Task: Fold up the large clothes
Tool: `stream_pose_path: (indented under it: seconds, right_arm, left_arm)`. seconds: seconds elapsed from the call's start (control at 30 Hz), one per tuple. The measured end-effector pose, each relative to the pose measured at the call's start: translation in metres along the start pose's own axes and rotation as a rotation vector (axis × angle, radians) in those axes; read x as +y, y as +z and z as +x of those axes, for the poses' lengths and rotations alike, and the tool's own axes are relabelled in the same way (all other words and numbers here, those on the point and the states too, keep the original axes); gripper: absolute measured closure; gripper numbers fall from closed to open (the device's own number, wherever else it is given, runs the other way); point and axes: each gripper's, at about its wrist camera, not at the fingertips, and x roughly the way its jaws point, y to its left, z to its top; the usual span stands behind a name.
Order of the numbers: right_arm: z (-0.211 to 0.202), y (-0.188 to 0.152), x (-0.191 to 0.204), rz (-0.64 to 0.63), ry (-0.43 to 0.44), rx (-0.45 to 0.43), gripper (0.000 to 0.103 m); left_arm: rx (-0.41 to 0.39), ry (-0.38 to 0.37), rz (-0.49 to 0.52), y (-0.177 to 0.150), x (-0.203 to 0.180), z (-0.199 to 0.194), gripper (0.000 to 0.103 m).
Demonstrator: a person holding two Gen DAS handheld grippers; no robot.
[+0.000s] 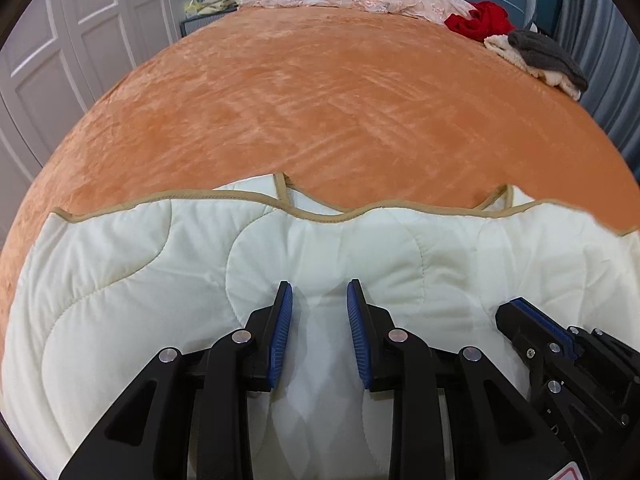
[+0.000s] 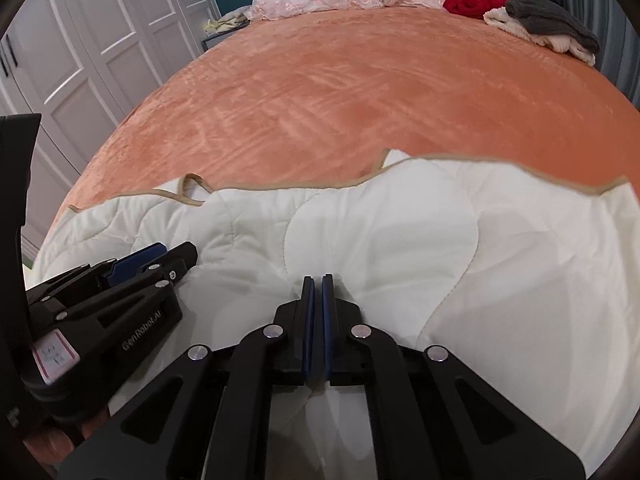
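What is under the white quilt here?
The white quilt lies on an orange bedspread, which shows beyond its tan-trimmed edge. Whatever is directly beneath the quilt, including its own lower layers, is covered and cannot be seen.

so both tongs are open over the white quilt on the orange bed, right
Not quite: only the left tongs are open, as the left wrist view shows. The right tongs are shut, their blue pads nearly touching in the right wrist view; whether they pinch fabric I cannot tell. Both are over the white quilt on the orange bed.
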Motion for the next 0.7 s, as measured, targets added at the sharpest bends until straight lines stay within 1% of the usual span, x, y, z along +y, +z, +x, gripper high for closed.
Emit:
stream_pose_path:
  seconds: [0.47,0.7]
  right_arm:
    - [0.018,-0.002,-0.005,0.011,0.014,-0.035,0.103]
    - [0.02,0.0,-0.009,0.031,0.04,-0.048,0.103]
  left_arm:
    - [-0.058,0.054,0.021,-0.001,-0.009,0.018,0.077]
    - [-0.065,0.075,0.028,0.0,-0.012,0.019,0.075]
